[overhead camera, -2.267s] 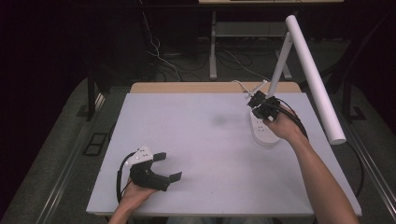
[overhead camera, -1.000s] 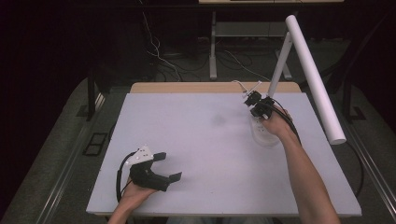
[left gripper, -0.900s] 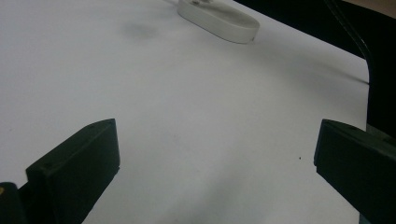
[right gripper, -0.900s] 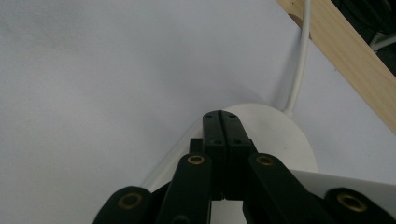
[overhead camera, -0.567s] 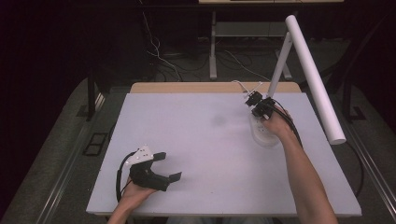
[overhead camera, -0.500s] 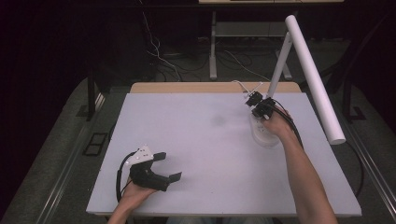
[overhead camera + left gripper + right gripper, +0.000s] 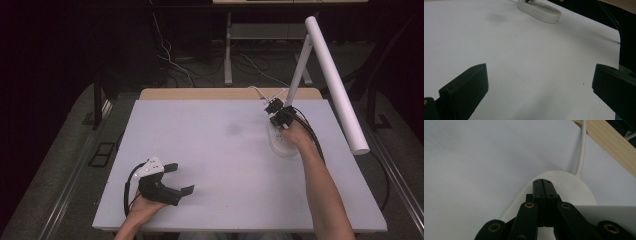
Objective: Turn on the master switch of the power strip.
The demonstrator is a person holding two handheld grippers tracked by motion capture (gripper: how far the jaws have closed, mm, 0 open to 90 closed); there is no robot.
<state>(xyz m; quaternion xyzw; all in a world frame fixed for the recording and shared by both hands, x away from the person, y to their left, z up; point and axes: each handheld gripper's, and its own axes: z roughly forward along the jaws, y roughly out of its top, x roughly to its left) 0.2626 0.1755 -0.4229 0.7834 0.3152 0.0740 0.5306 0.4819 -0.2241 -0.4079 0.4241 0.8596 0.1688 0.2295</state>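
White lamp base at the table's far right, under the right gripper, jaws pressed fully together with nothing between them.

Black tips seen from the right gripper view resting over the oval base, just short of its far edge where the white cord leaves toward the wooden table edge; contact with the base not certain. Shown from the high view alone: the lamp's slanted stem and long tube head. Left gripper near the front left of the white table, jaws spread wide over bare surface, holding nothing. Compared with the earliest frame, right gripper shifted slightly farther along the base toward the stem; left gripper unmoved.
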